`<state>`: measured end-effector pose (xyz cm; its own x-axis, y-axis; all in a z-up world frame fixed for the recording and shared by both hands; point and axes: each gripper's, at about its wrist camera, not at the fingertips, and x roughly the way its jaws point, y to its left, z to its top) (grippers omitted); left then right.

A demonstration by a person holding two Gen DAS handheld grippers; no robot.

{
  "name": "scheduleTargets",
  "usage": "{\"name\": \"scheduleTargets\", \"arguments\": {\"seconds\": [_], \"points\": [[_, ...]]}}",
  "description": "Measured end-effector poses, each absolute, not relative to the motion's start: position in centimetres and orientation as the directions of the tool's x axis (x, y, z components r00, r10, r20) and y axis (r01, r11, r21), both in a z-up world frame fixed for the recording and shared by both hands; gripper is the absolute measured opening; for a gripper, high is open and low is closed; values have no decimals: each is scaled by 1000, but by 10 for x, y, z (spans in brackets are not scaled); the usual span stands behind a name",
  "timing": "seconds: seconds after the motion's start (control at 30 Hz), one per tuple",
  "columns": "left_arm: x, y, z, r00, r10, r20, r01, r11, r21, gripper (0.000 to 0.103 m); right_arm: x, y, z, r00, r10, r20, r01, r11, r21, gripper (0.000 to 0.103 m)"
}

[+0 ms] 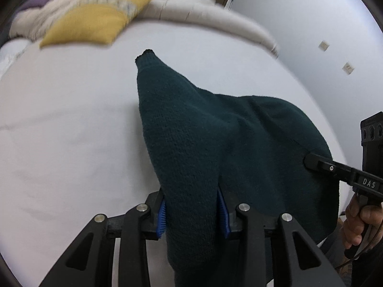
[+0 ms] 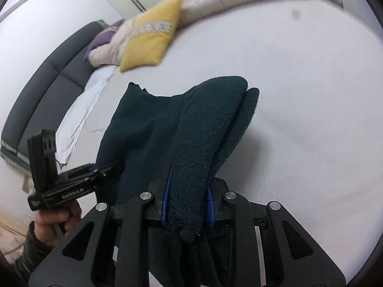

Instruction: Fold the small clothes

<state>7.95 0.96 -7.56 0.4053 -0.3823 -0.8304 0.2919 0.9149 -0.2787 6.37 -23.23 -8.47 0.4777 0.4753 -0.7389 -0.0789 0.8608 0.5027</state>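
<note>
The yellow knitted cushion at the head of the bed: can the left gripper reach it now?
Probably not: the left gripper is shut on the dark green knitted garment, so it must release first. Bare white sheet lies before the yellow knitted cushion.

The dark green garment (image 1: 191, 143) looked like coarse, matt knit. The bed sheet (image 1: 71, 131) was smooth white cloth. The left gripper (image 1: 192, 211) was matt black plastic with ribbed blue pads (image 1: 162, 217).
</note>
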Motion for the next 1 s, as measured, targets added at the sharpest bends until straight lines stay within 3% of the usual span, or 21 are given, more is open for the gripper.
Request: {"name": "scheduleTargets", "arguments": {"seconds": [0.1,0.23,0.33,0.53,0.8,0.9,1.0], "points": [[86,15,-106,396,-380,-836,256,920,-297,49,77,-241,-140,406,438,-802,10,875,484,25],[85,16,-109,419,-359,-834,255,928,-271,62,71,-263,-172,465,581,-668,-17,760,650,24],[86,16,-113,431,-356,-829,246,930,-272,64,71,-254,-168,470,544,-695,-59,805,591,25],[78,20,-113,446,-361,-819,218,931,-292,65,63,-257,-169,493,570,-657,-70,779,624,26],[30,19,-68,621,-211,-755,205,973,-103,65,13,-300,-127,587,372,-719,80,857,509,52],[9,29,-46,701,-175,-692,153,984,-95,79,-7,-316,-103,622,206,-755,178,902,393,53],[-16,34,-15,805,-90,-586,98,995,-18,95,-26,-315,-70,682,130,-720,192,918,347,53]]}}
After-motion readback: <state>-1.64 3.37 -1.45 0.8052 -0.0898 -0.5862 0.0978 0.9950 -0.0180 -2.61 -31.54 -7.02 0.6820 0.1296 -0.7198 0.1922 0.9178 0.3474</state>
